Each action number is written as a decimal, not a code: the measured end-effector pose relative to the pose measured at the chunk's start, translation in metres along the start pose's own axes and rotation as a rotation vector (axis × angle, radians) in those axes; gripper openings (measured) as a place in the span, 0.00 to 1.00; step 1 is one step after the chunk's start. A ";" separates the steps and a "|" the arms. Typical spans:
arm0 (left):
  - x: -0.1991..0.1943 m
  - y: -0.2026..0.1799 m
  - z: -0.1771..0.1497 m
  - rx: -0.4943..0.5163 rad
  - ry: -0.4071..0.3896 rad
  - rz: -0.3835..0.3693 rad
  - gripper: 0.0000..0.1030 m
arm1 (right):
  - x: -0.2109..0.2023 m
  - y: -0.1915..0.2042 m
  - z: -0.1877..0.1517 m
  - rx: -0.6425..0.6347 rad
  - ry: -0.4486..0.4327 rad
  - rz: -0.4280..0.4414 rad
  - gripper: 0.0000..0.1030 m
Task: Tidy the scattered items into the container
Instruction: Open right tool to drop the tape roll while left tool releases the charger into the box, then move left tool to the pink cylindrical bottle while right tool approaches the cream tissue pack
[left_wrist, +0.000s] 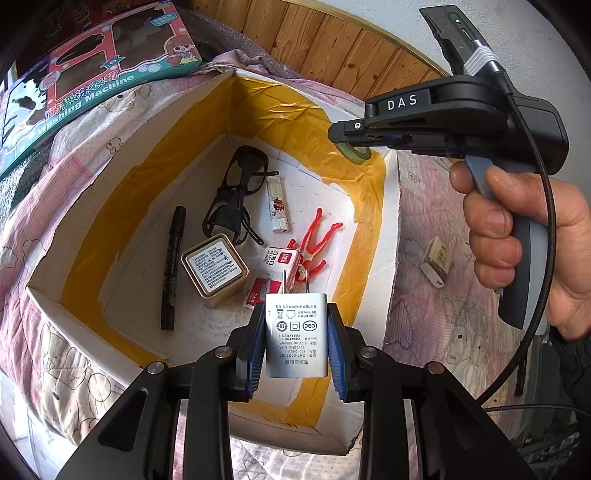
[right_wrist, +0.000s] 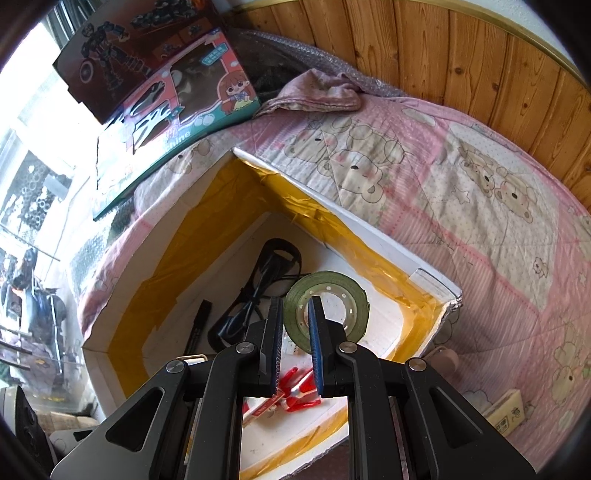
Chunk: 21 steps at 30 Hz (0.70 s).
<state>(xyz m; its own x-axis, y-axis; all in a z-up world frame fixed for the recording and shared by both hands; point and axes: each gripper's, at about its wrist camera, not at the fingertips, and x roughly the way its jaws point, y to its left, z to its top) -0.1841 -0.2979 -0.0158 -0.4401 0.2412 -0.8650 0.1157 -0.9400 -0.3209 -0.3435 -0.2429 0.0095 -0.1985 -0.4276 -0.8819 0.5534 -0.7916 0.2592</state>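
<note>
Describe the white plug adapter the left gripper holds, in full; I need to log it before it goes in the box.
The white plug adapter is a flat rectangular block of glossy plastic, with grey printed specifications and certification marks on its face. Two bare metal prongs stick out of its far end, pointing away from the camera. The left gripper clamps it by its two side faces with blue pads. It hangs above the near rim of the white box, touching nothing else.

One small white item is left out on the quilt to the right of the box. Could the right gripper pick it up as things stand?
Probably not yet: the right gripper is shut on the green tape roll above the box. Nothing covers the white item on the quilt.
</note>
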 end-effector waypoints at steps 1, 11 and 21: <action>0.001 0.000 0.000 0.002 0.002 0.002 0.31 | 0.002 0.000 0.001 -0.004 0.003 -0.003 0.14; 0.003 0.003 0.000 0.009 -0.008 0.001 0.31 | 0.012 -0.003 0.013 -0.026 0.038 0.005 0.24; -0.012 0.021 0.008 -0.045 -0.061 0.022 0.31 | -0.038 -0.019 -0.004 0.067 -0.080 0.089 0.24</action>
<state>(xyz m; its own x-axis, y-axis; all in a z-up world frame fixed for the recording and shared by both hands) -0.1838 -0.3226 -0.0086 -0.4900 0.2037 -0.8476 0.1651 -0.9330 -0.3197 -0.3432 -0.2103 0.0368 -0.2167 -0.5288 -0.8206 0.5171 -0.7752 0.3629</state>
